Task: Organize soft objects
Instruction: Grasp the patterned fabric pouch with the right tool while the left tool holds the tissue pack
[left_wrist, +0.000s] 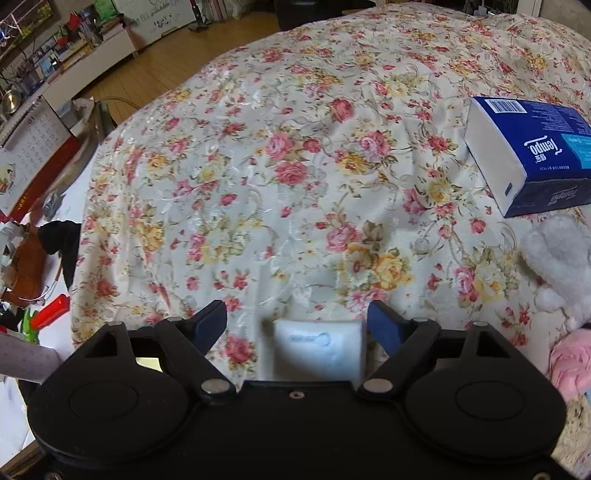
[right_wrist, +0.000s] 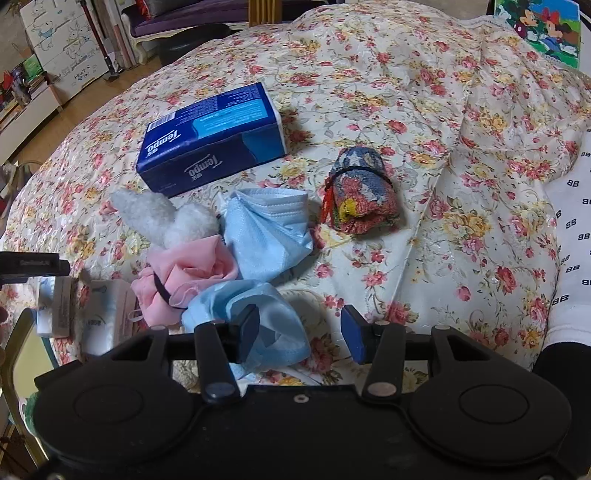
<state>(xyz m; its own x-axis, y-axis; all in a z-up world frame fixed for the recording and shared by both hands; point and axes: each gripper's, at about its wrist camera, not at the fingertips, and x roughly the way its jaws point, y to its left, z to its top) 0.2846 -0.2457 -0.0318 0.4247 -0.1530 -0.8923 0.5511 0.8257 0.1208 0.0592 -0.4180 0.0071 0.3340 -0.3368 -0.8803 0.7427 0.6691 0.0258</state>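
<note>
In the left wrist view my left gripper (left_wrist: 297, 325) is open over the floral cloth (left_wrist: 295, 166). A small white tissue pack (left_wrist: 317, 350) lies between its jaws, close to the right finger and well clear of the left one. My right gripper (right_wrist: 301, 334) is open too, and its left finger (right_wrist: 247, 332) hovers over a crumpled blue face mask (right_wrist: 240, 306). Beyond that lie a second blue mask (right_wrist: 266, 229), a pink cloth (right_wrist: 188, 273), a white plush (right_wrist: 166, 218), a blue Tempo tissue box (right_wrist: 210, 140) and a rolled colourful towel (right_wrist: 362, 192) bound with a black band.
More small tissue packs (right_wrist: 103, 321) lie at the cloth's left edge. A person's white patterned garment (right_wrist: 576, 236) is at the right. Beyond the table's left edge are a calendar (left_wrist: 33, 147), clutter and wooden floor (left_wrist: 147, 62). The Tempo box (left_wrist: 532, 155) and plush (left_wrist: 557, 258) sit right of my left gripper.
</note>
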